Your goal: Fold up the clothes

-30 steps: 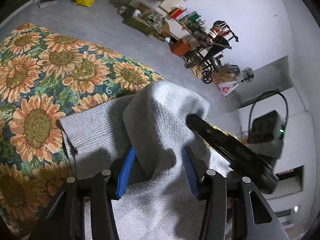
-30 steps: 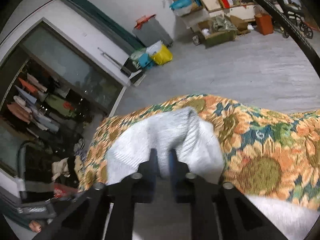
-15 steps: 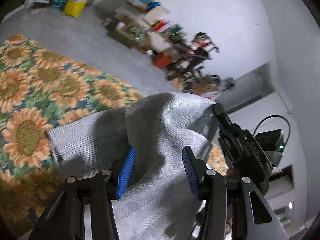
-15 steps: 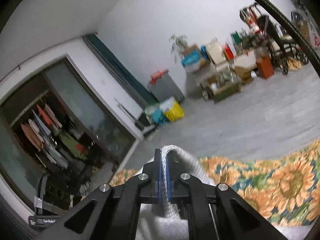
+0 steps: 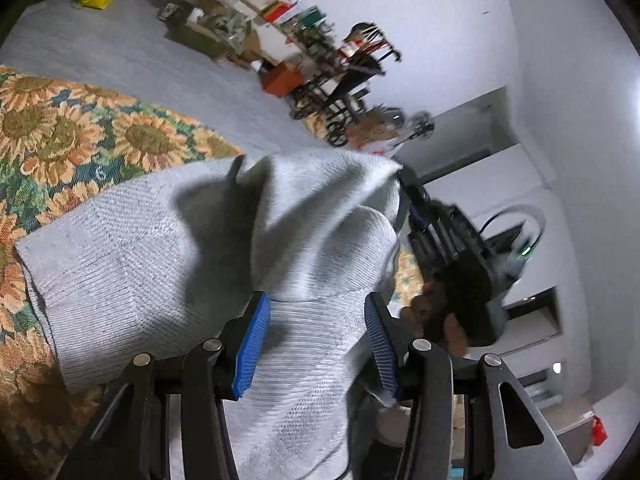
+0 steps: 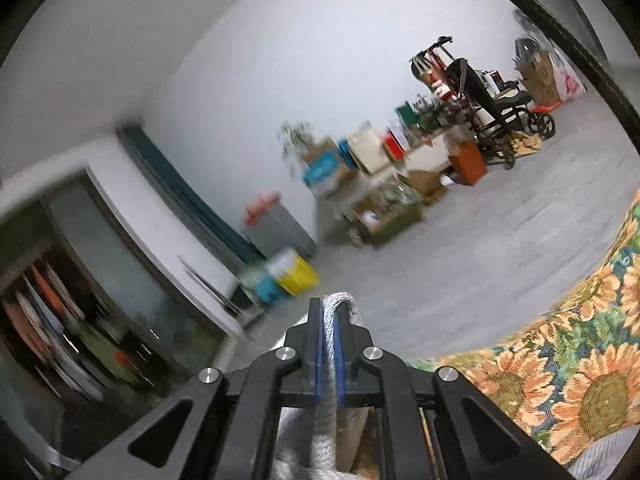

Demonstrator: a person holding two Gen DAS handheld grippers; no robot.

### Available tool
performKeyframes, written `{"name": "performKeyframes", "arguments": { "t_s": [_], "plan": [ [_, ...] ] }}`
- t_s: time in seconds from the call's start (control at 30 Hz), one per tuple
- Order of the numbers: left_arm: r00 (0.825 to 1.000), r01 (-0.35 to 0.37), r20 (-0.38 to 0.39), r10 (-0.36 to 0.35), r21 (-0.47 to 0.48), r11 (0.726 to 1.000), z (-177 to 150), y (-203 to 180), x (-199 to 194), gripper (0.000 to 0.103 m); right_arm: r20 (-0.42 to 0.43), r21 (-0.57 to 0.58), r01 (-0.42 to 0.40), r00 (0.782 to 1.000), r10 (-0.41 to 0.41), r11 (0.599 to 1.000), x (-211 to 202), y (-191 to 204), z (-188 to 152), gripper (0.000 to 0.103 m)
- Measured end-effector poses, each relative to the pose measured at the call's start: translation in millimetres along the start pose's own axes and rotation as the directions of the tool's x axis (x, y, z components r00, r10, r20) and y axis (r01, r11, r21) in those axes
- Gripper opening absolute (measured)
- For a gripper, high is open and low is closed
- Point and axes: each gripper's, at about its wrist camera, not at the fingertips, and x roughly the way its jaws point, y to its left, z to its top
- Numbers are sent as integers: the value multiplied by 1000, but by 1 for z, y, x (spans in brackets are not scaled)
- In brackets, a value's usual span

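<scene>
sunflower-print cover [image 5: 80, 136] under grey knit garment [image 5: 132, 248], left gripper [image 5: 318, 344] jaws half open over garment, pads not pressing, right gripper [image 6: 329, 344] jaws opening slightly, pads still pinching garment edge

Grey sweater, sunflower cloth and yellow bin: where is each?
grey sweater [image 5: 160, 248], left wrist view, flat knit panel.
sunflower cloth [image 5: 60, 136], left wrist view, flower print.
yellow bin [image 6: 298, 278], right wrist view, front side.

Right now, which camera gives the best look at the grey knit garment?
The left wrist view: the grey knit garment fills the middle, draped over the sunflower cover and bunched between the left tongs. The right wrist view shows only a narrow edge pinched in the right tongs, plus a little fabric below.
</scene>
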Motion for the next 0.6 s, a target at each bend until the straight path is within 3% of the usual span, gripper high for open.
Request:
{"name": "performKeyframes", "arguments": {
  "t_s": [0.03, 0.07, 0.1, 0.13, 0.2, 0.37, 0.47, 0.57, 0.6],
  "plan": [
    [1000, -14, -13, 14, -7, 1000, 0, 1, 4, 50, -47, -37, 40, 998, -42, 998, 6, 6, 0, 31],
    [999, -29, -26, 29, -13, 999, -1, 2, 8, 50, -111, -76, 80, 990, -88, 994, 12, 12, -2, 60],
    [999, -42, -29, 41, -18, 999, -1, 2, 9, 50, -169, -95, 110, 978, -125, 989, 16, 15, -3, 67],
    [998, -54, -32, 54, -22, 998, 0, 3, 10, 50, -225, -111, 131, 962, -153, 985, 20, 18, -5, 69],
    [997, -74, -34, 73, -24, 997, 0, 3, 11, 50, -327, -99, 103, 936, -130, 990, 22, 16, -4, 69],
    [996, -83, -34, 81, -34, 996, -1, 7, 9, 50, -433, -89, 41, 898, -76, 995, 19, -1, 1, 68],
    [995, -100, -36, 98, -56, 993, -2, 16, 8, 50, -520, -79, -4, 854, -38, 997, 29, -10, -7, 68],
    [992, -125, -29, 123, -82, 989, -1, 25, 4, 50, -543, -22, -24, 840, 8, 999, 46, -26, -16, 68],
    [993, -119, -15, 118, -96, 988, -1, 28, 0, 50, -515, -13, -42, 856, 29, 999, 47, -26, -16, 66]
  ]
}}
